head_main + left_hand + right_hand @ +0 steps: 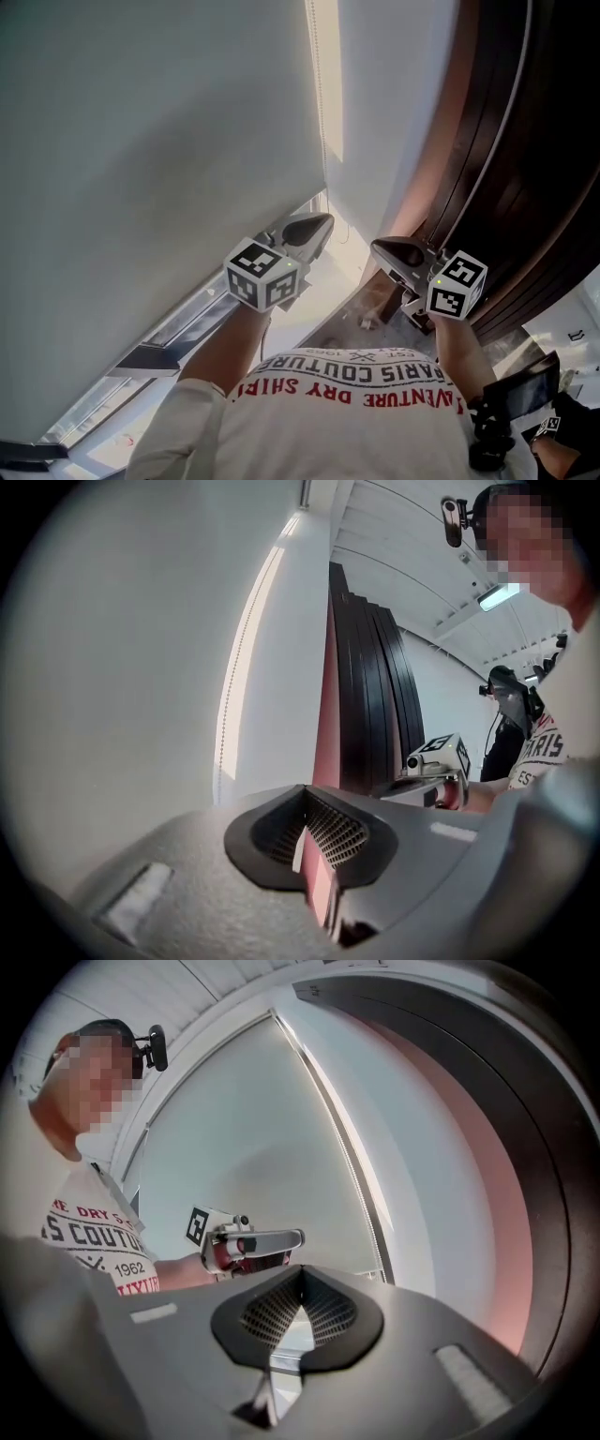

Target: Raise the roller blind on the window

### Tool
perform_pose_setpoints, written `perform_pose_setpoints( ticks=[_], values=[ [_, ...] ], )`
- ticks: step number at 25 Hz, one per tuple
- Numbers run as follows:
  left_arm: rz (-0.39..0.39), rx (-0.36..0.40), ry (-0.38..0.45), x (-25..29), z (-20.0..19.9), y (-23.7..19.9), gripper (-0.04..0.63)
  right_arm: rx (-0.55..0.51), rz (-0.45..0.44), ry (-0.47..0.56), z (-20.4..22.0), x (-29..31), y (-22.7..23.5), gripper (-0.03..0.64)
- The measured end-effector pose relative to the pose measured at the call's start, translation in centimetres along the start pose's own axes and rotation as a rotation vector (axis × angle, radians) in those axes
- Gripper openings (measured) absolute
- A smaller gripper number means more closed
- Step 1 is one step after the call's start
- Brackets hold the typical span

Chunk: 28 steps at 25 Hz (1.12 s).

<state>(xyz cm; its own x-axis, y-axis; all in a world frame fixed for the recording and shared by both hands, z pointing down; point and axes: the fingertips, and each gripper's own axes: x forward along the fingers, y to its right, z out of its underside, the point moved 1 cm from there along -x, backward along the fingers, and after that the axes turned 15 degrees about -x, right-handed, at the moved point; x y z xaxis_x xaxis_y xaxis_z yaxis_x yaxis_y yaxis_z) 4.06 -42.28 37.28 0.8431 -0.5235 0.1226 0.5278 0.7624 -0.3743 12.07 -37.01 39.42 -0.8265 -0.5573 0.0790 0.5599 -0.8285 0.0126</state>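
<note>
both pairs of jaws are shut, pads together, with nothing held. the left gripper [323,221] and right gripper [377,246] are pointed level, side by side and apart. the roller blind [159,141] is down over the window, ahead and left of the left jaws. its bead chain [317,75] hangs at the blind's edge, ahead of and above both jaws, untouched. the reach to the chain is judged in hand. jaws should be opened before arrival, the chain centred between the pads, then pulled straight down. which strand raises it cannot be told.
</note>
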Motion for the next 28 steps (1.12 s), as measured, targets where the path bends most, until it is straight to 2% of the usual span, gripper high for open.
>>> perform_pose_setpoints(
  ticks=[8, 9, 10, 11, 15, 19, 28],
  values=[
    [-0.036, 0.065, 0.131, 1.6, -4.8, -0.7, 0.003, 0.009, 0.012, -0.005, -0.1, 0.3, 0.2, 0.003],
    [-0.046, 0.070, 0.141, 1.9, -5.3, -0.9, 0.034, 0.008, 0.012, -0.006, -0.1, 0.3, 0.1, 0.003],
    [-0.061, 0.071, 0.145, 2.2, -5.7, -1.3, 0.082, 0.008, 0.011, -0.007, -0.1, 0.3, 0.1, 0.003],
    [-0.079, 0.068, 0.146, 2.6, -5.9, -1.8, 0.104, 0.007, 0.012, -0.006, -0.1, 0.3, 0.1, 0.003],
    [-0.167, 0.062, 0.166, 3.6, -6.7, -4.1, 0.152, 0.010, 0.026, -0.004, 0.1, -0.1, 0.3, 0.003],
    [-0.212, 0.053, 0.191, 4.6, -7.2, -5.7, 0.176, 0.024, 0.044, -0.008, 0.8, -0.6, 0.6, 0.003],
    [-0.278, 0.068, 0.190, 7.1, -8.4, -8.1, 0.175, 0.031, 0.079, -0.010, 1.3, -1.8, 1.1, 0.003]
  ],
)
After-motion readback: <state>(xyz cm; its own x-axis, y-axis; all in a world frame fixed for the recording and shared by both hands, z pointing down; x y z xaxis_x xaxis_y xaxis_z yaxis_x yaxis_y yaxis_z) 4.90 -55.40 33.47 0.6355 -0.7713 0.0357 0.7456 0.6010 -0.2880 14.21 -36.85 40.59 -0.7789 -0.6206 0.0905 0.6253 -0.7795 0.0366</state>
